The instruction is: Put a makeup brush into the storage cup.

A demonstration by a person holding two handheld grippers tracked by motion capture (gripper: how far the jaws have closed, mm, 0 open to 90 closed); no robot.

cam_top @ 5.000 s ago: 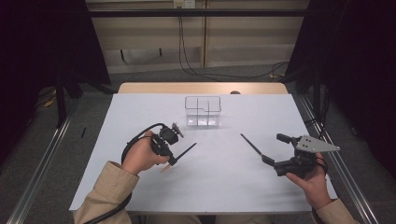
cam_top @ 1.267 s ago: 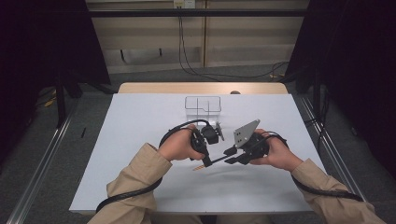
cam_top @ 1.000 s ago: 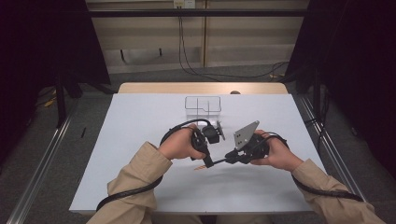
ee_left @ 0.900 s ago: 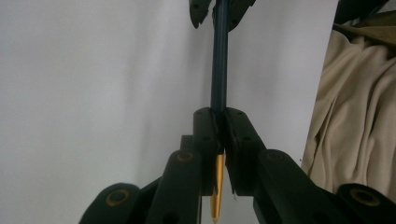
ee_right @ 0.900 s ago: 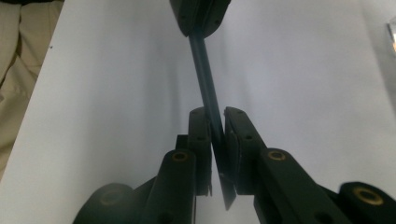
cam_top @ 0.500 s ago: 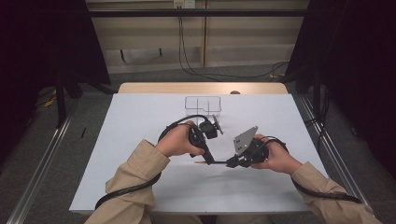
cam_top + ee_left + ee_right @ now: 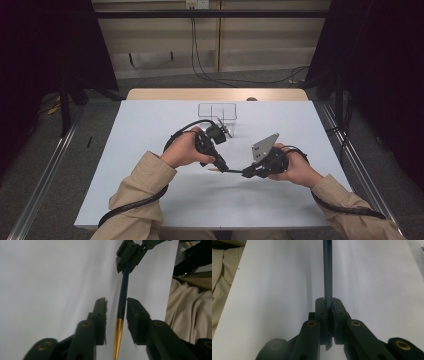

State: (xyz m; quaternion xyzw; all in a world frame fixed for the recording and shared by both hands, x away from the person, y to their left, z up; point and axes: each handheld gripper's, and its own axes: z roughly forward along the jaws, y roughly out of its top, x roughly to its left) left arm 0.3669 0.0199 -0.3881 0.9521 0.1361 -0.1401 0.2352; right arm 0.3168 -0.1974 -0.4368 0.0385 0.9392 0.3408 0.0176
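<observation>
A thin pen with a dark blue shaft and a gold end hangs level just above the white table, between my two grippers. My right gripper is shut on one end of the shaft; it appears as the right gripper in the high view. My left gripper has just been opening. The pen still runs between its jaws, with a small gap on each side. From above, the left gripper meets the right one at the table's middle.
A clear, open-topped box with compartments stands at the back middle of the table. Cables loop from both grippers across the sleeves. The person's beige sleeve lies close beside the left gripper. The table's front edge runs just below the forearms.
Five seconds ago the hands were far apart; they have since met at the middle. Over the last second the left hand tilted slightly and the right hand sank a little.
</observation>
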